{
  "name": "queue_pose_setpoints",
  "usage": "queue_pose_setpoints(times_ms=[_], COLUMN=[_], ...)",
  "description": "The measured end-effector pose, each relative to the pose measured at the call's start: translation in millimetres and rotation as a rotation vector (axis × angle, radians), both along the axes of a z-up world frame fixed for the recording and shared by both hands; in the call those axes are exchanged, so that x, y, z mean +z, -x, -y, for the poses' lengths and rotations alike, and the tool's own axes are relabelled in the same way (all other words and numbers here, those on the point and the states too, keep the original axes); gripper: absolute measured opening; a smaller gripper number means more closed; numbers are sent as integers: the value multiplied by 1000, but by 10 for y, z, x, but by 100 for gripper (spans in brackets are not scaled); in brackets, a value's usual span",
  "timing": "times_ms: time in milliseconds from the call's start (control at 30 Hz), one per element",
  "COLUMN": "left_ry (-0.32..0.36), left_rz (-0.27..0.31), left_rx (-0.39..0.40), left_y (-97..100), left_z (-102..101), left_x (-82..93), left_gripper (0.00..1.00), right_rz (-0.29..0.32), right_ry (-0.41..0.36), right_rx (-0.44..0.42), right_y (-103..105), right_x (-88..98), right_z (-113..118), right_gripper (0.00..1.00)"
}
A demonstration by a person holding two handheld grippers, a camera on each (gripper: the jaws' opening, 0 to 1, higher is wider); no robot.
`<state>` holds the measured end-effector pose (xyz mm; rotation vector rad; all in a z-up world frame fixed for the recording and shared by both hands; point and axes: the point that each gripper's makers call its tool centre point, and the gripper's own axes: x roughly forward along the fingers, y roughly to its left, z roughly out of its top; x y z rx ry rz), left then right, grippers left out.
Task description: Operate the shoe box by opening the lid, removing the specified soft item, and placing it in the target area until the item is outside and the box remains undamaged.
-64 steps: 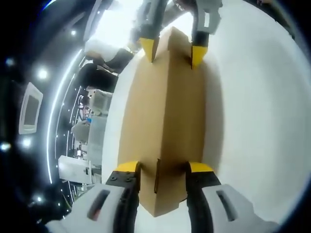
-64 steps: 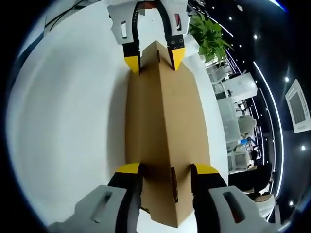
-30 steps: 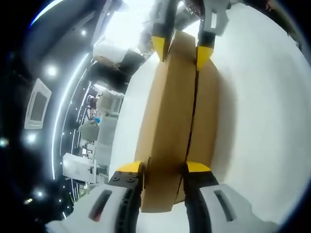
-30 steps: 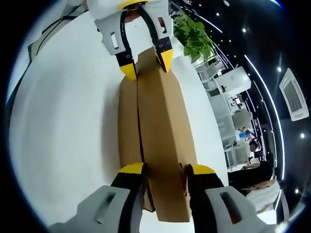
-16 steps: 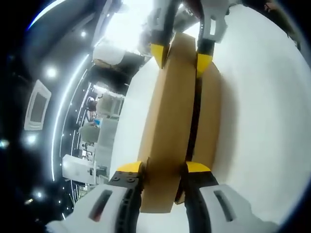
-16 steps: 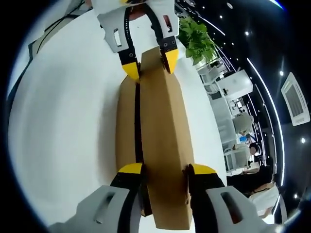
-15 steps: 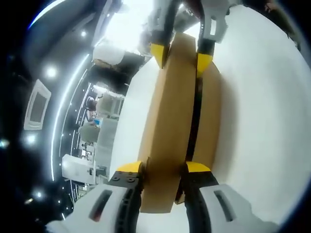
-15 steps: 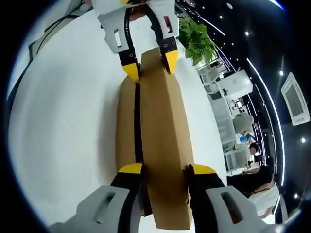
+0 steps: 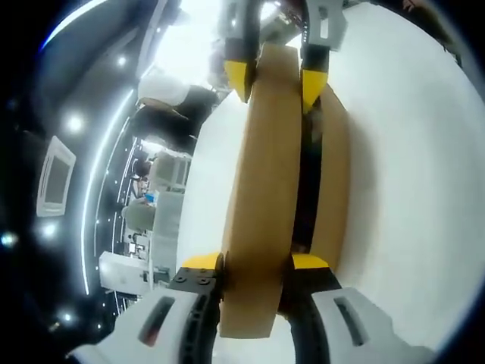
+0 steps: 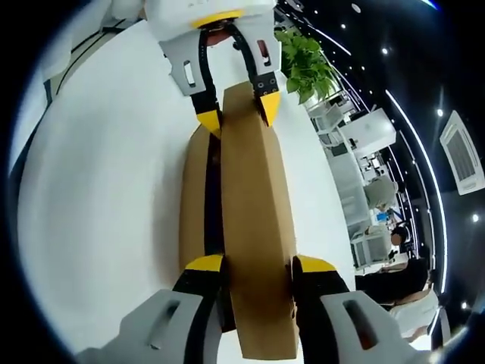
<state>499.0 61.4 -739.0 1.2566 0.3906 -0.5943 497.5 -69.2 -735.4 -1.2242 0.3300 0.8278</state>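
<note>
Care suits this lift: left tongs (image 9: pixel 256 265) and right tongs (image 10: pixel 258 265) each clamp the brown cardboard lid (image 9: pixel 261 189), best raised evenly off the brown cardboard box base (image 9: pixel 332 182).

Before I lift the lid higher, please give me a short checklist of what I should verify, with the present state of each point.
1. Left tongs closed on the lid end: ok.
2. Right tongs closed on the opposite lid end: ok.
3. Lid parted from the box base, a dark gap between them: ok.
4. Cardboard free of tears or crushing where visible: ok.
5. Soft item inside located: cannot tell, the gap is dark.
6. Box base resting on the white table: ok.
</note>
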Motion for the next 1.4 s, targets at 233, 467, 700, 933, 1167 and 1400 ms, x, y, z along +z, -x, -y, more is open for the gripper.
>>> queue_pose_setpoints(times_ms=[233, 467, 700, 933, 1167, 1400], left_ry=[2, 7, 14, 35, 46, 52], left_rz=[-13, -37, -49, -68, -55, -32], left_rx=[14, 22, 16, 11, 2, 1], left_y=[-14, -9, -44, -105, -149, -274], left_z=[15, 19, 0, 4, 18, 25], left_x=[63, 91, 141, 230, 324, 444], left_gripper=[32, 32, 32, 33, 33, 33], right_rz=[-18, -37, -61, -64, -46, -9], right_ry=[4, 5, 13, -7, -21, -36], right_rx=[-8, -5, 12, 30, 26, 26], right_y=[-15, -18, -53, -94, -142, -242], right_x=[59, 87, 147, 225, 316, 476], right_z=[15, 11, 8, -14, 2, -7], right_gripper=[33, 33, 33, 33, 32, 31])
